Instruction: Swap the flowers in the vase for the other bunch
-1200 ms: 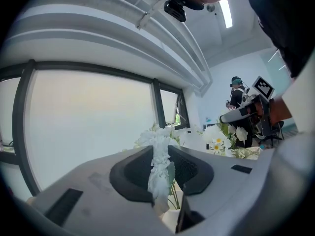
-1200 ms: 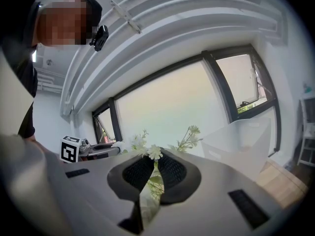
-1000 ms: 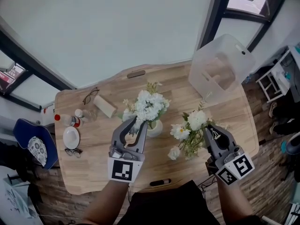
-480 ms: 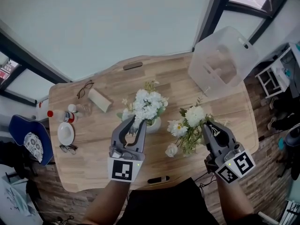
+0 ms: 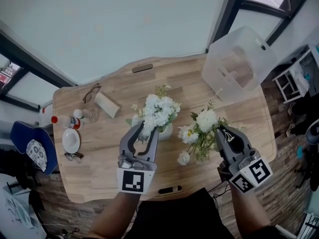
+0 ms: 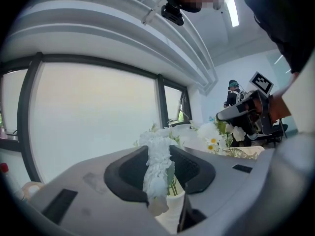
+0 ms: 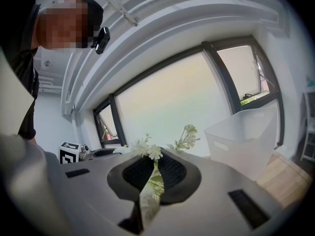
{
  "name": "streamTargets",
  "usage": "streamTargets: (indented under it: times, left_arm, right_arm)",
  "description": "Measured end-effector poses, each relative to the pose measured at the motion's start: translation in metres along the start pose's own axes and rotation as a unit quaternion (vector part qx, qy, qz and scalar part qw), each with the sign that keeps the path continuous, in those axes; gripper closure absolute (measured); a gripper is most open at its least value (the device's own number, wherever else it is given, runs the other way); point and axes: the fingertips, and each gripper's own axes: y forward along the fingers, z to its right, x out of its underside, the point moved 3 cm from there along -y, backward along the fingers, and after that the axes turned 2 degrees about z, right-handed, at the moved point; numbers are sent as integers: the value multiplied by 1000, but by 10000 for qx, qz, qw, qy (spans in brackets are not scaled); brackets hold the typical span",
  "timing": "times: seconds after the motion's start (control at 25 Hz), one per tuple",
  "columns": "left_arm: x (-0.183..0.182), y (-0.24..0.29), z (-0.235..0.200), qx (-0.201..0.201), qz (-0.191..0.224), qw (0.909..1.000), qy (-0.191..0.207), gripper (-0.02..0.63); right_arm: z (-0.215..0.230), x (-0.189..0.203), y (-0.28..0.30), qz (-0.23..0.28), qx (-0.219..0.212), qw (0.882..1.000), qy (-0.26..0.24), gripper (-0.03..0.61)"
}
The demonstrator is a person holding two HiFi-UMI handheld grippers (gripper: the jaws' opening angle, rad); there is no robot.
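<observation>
A small white vase stands mid-table and holds a bunch of white flowers. My left gripper is open right in front of it, tips at the vase's near-left side. In the left gripper view the white flowers and the vase show through the gap between the pads. My right gripper is shut on the stems of the other bunch, white blooms and daisies with green leaves, held upright above the table to the vase's right. In the right gripper view, that bunch rises between the pads.
A clear plastic bin stands at the table's far right corner. On the left lie glasses, a pale block, a red-capped bottle, a white dish and more glasses. A black marker lies at the near edge.
My left gripper has sunk a little in front of the vase and then held still. The right gripper keeps the other bunch in the same place.
</observation>
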Motion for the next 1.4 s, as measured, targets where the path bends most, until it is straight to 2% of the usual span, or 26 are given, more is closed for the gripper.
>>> streamTargets:
  times: [0.16,0.56,0.96,1.12,1.4]
  left_arm:
    - [-10,-6,4,48,139,9999,56,460]
    - [-42,-25,-1,51,480,9988,100,457]
    - [-52,-64,-15,-157,460,9988,-67,457]
    - [-51,-80,-26,-353,382,9986,123,457]
    - [-60,-98,-32,-540,463,9974,95,457]
  right_arm:
    - [-8,-9,-2,94,-32,9999,-118,534]
    - [-23,-31,-11,318,-47,9990,-323,534]
    - [-36,-38,-30,338,-27,9979,-561,534]
    - [-41,-41,-32,363,-80,9976,-590,534]
    - [-46,-47,-32,433,-105,9964,-723,535]
